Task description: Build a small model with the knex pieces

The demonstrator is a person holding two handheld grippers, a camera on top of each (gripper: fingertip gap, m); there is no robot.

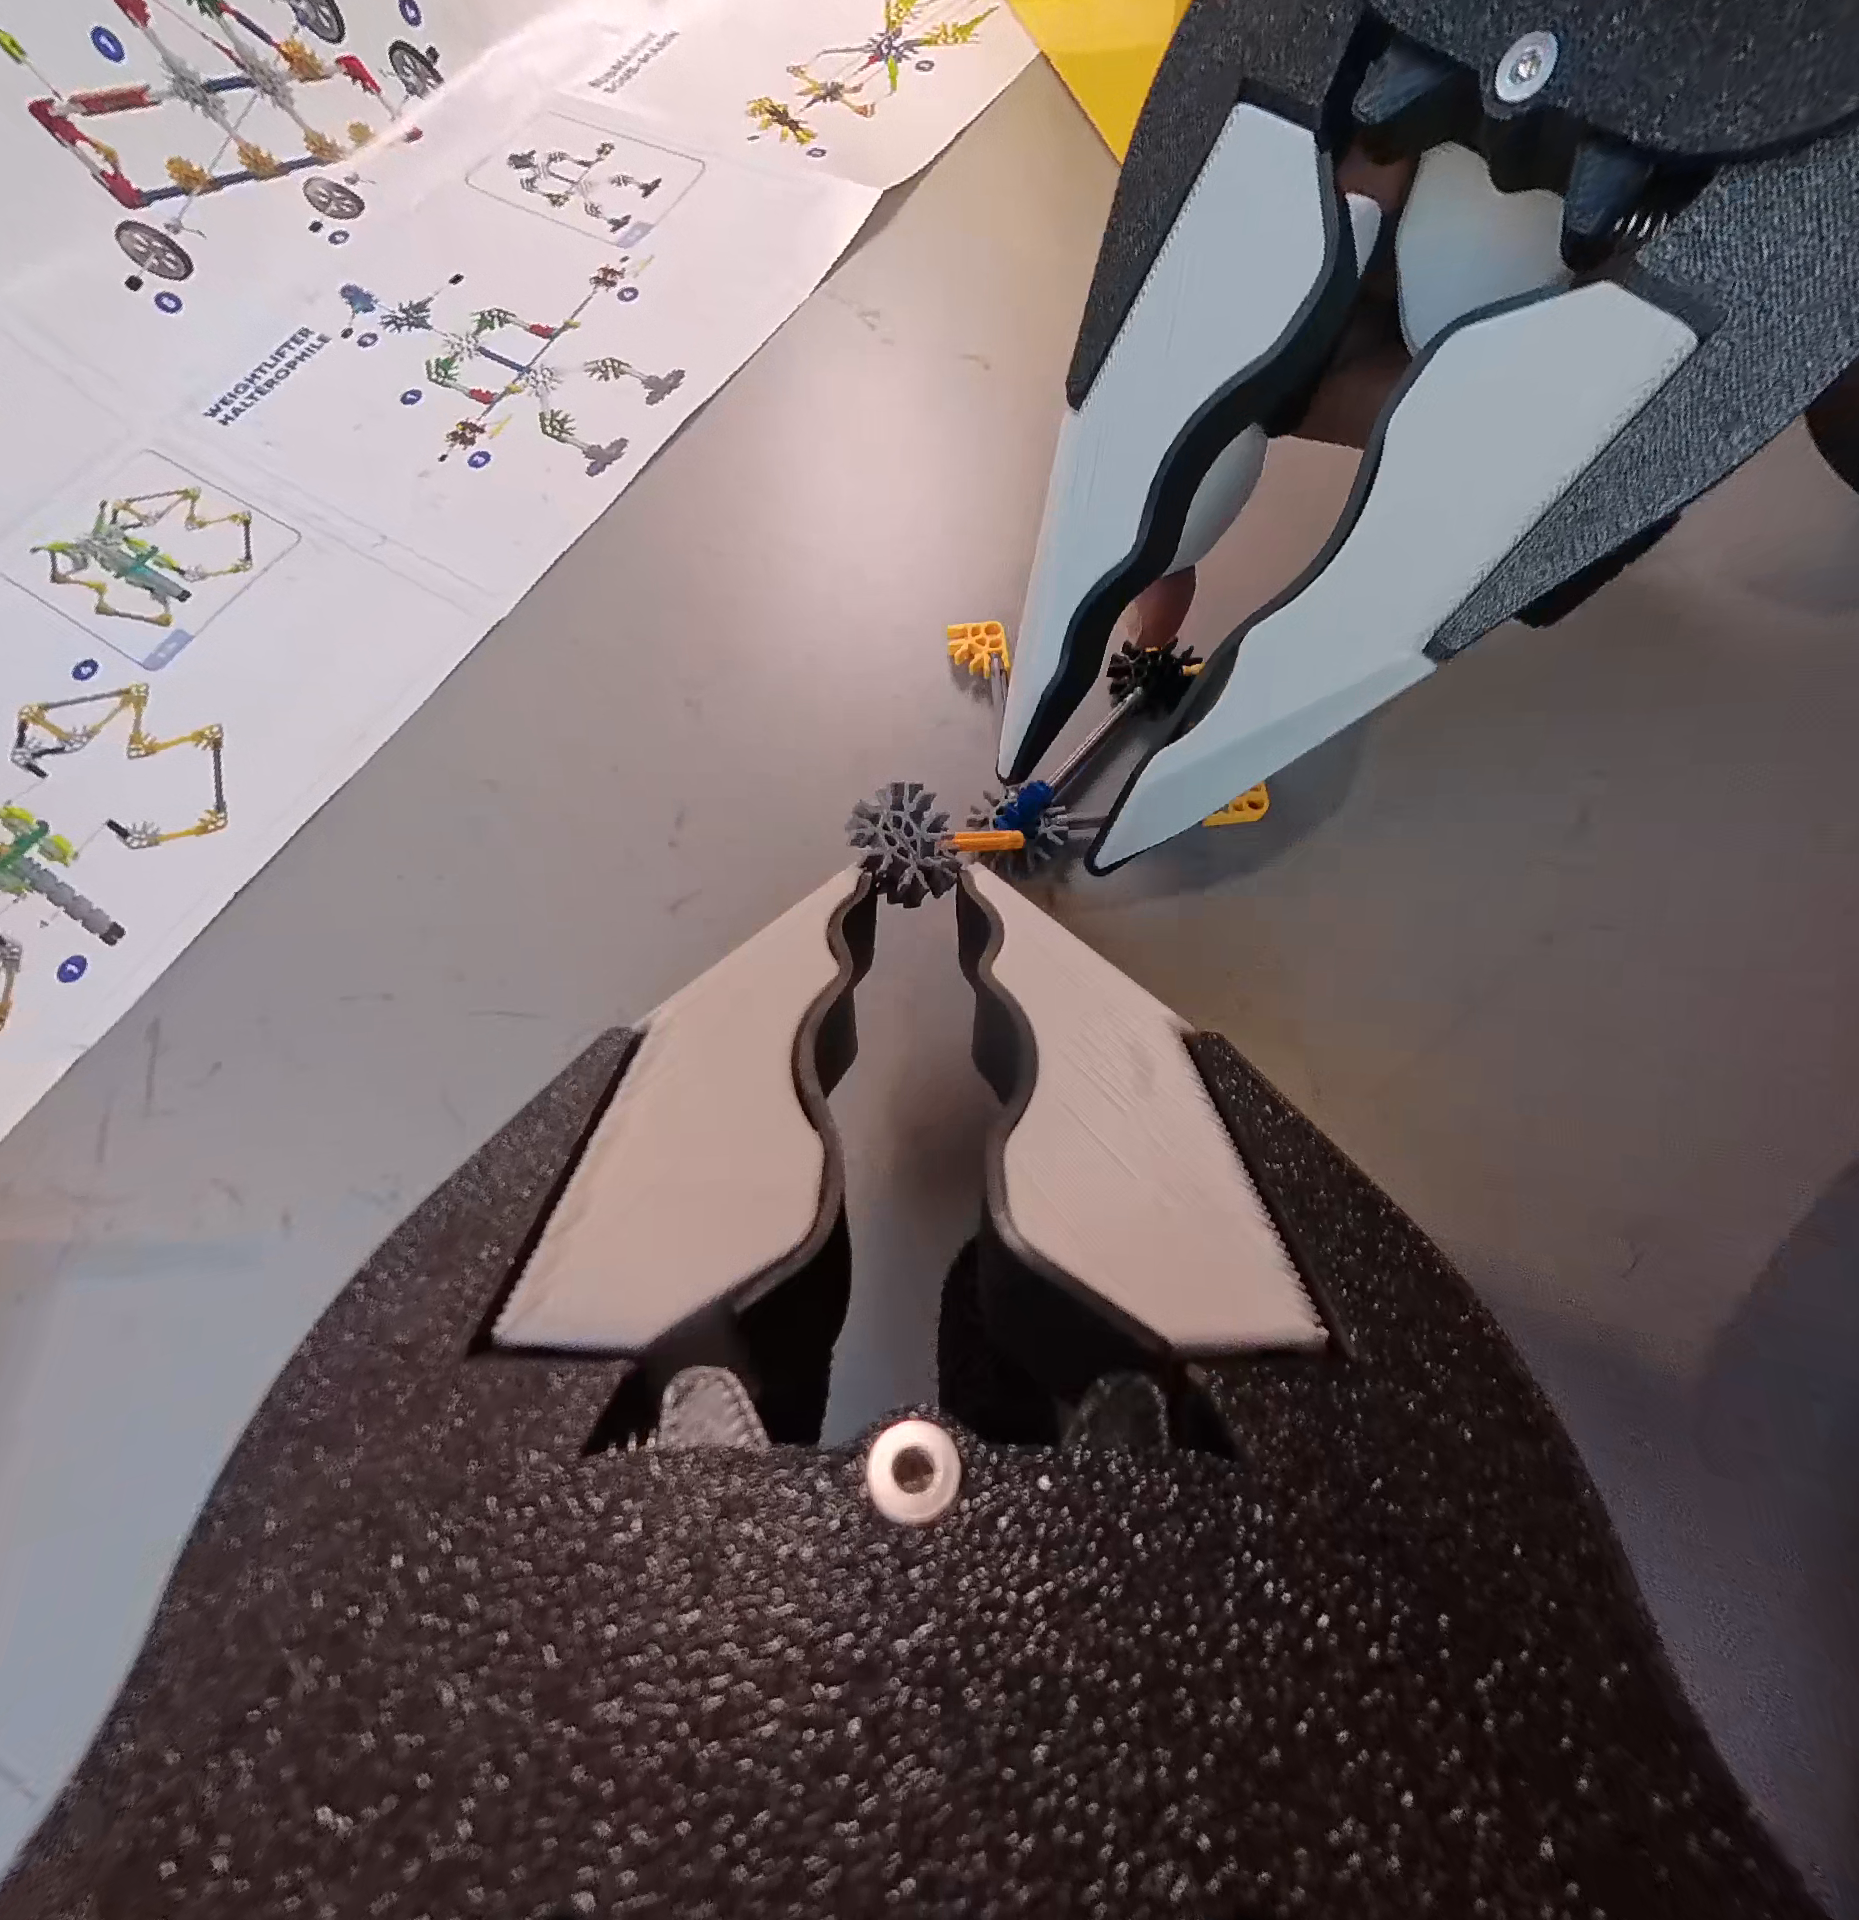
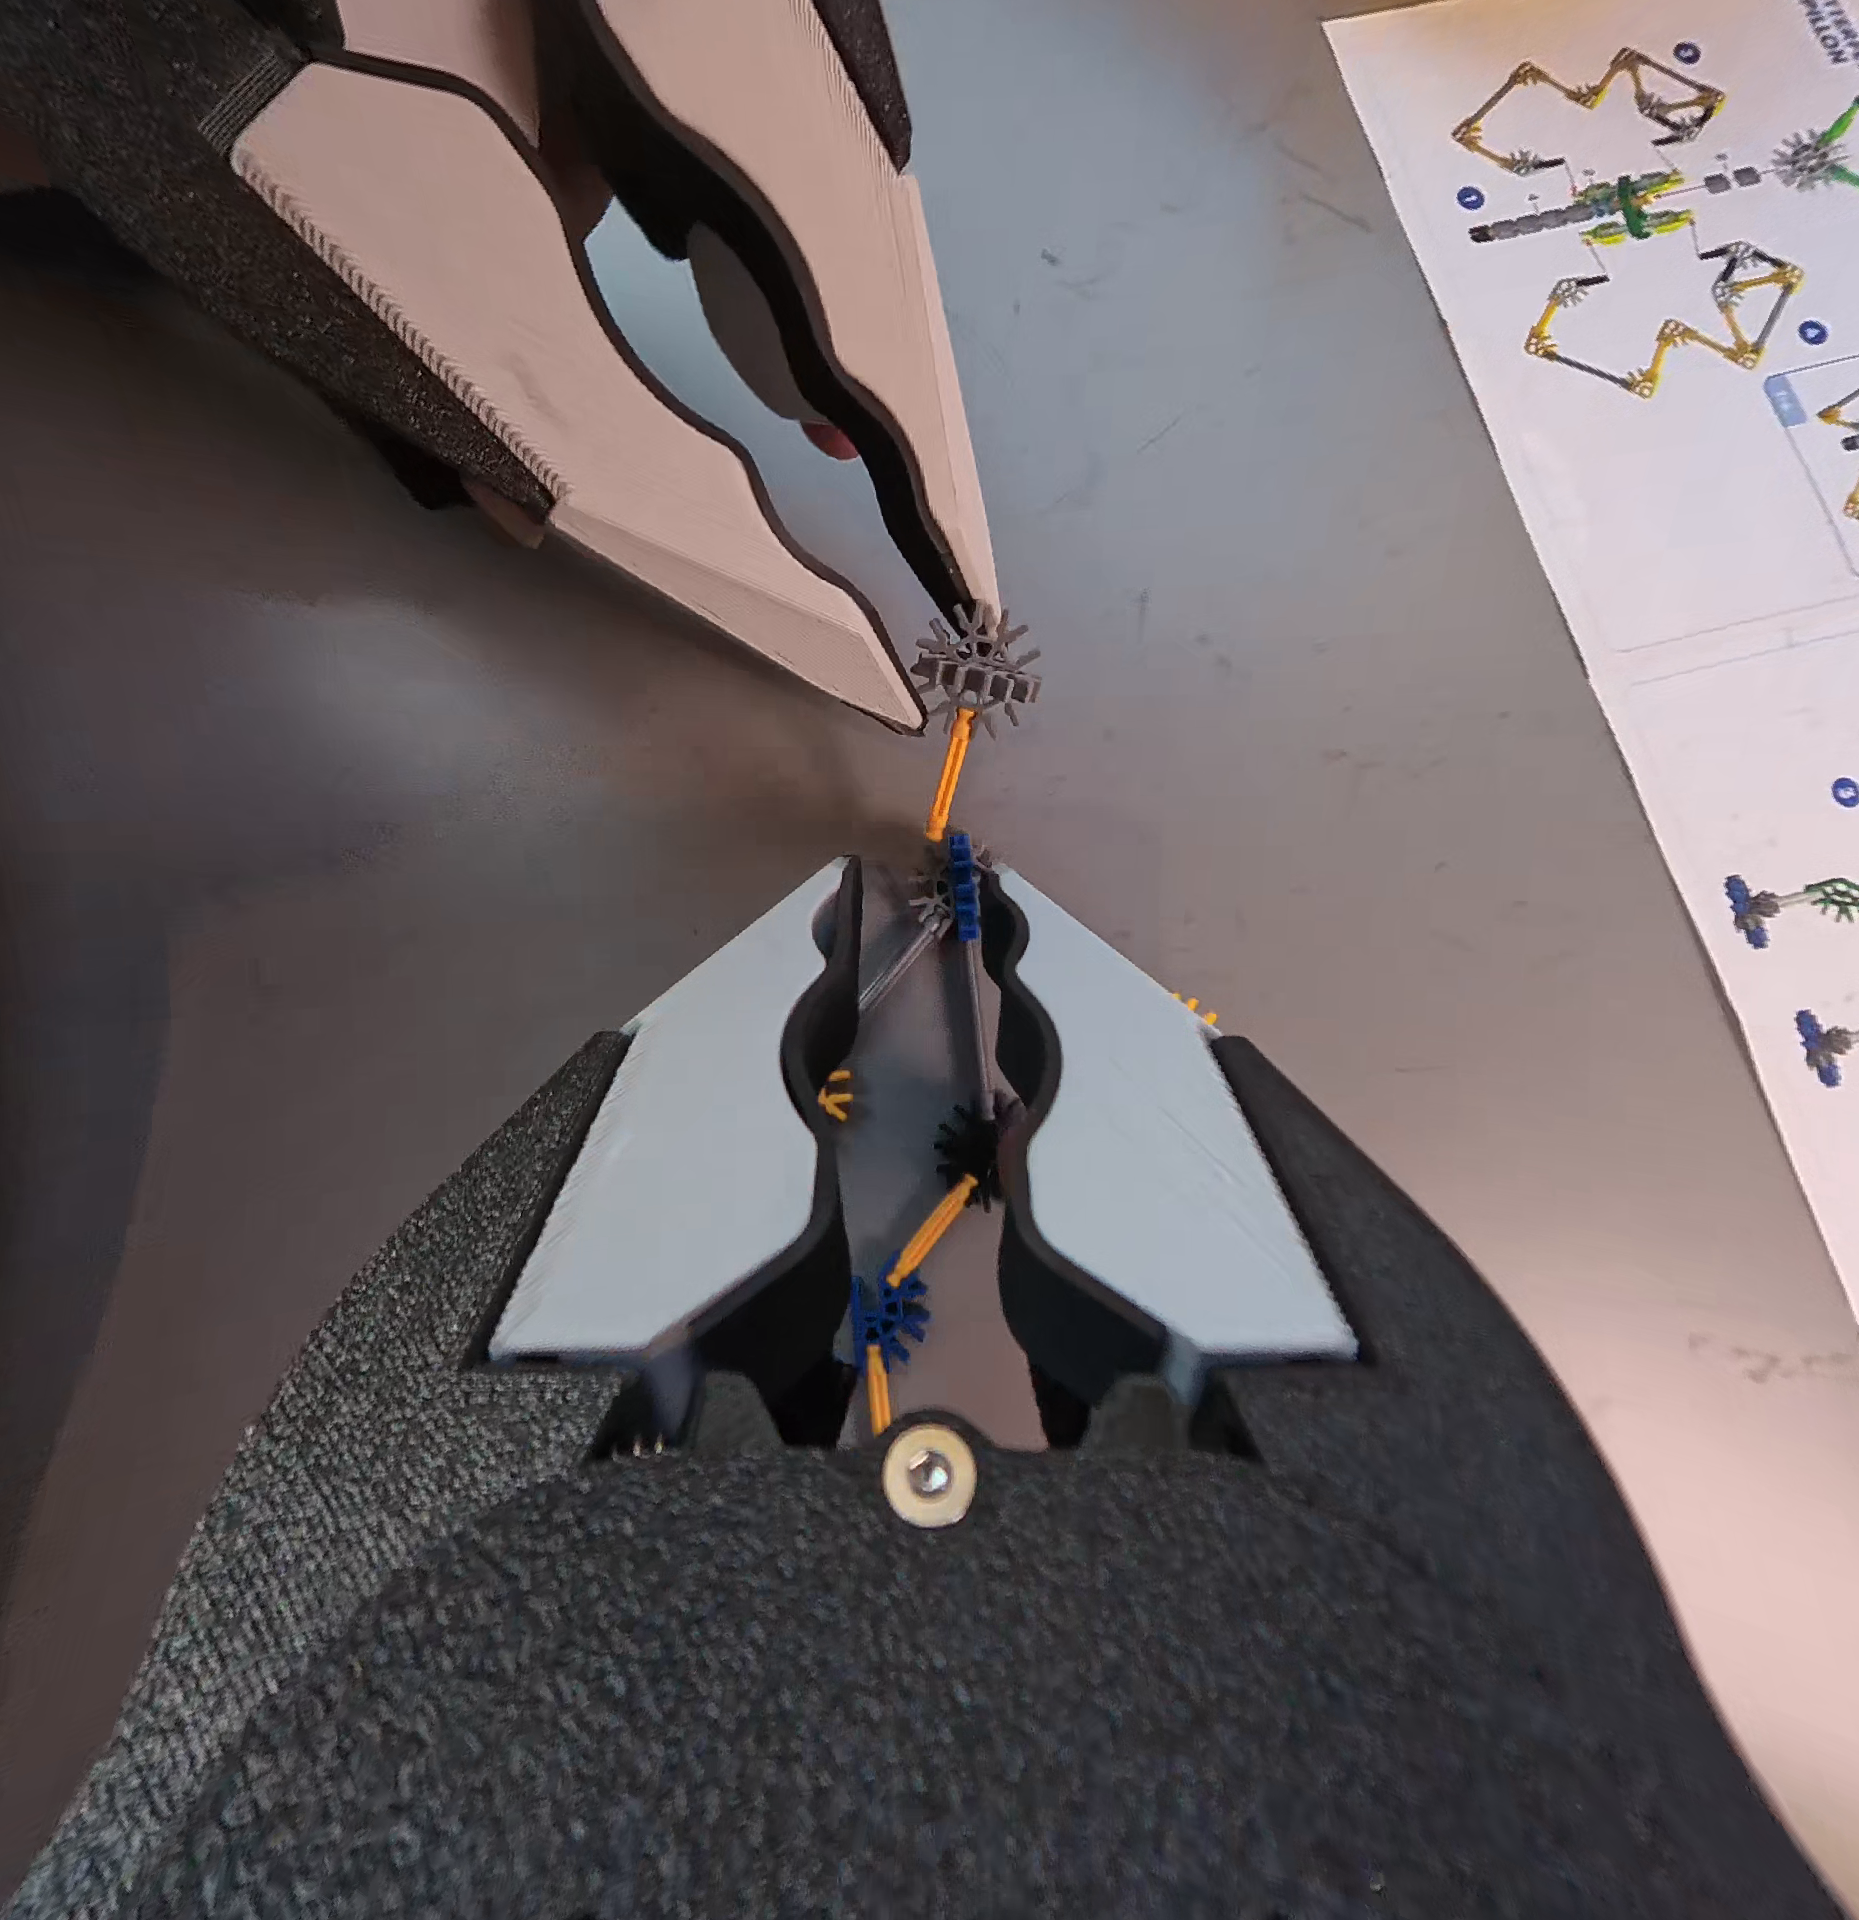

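Grey connector (image 1: pixel 901 840): we see this snowflake-shaped piece pinched at the tips of the left claw (image 1: pixel 912 883), just above the table (image 1: pixel 1424 1039).
Orange rod (image 2: pixel 951 774): it joins the grey connector to a blue-and-grey hub (image 2: pixel 956 883).
Left claw: clamped together on the grey connector.
Right claw (image 2: pixel 925 873): we find its tips closed around the hub; grey rods (image 2: pixel 975 1023) run back between its fingers to a black connector (image 2: pixel 972 1141) and a blue connector (image 2: pixel 889 1314).
Yellow pieces (image 1: pixel 977 646): on the table beside the right claw.
Instruction sheet (image 1: pixel 281 416): flat on the table, well apart to one side.
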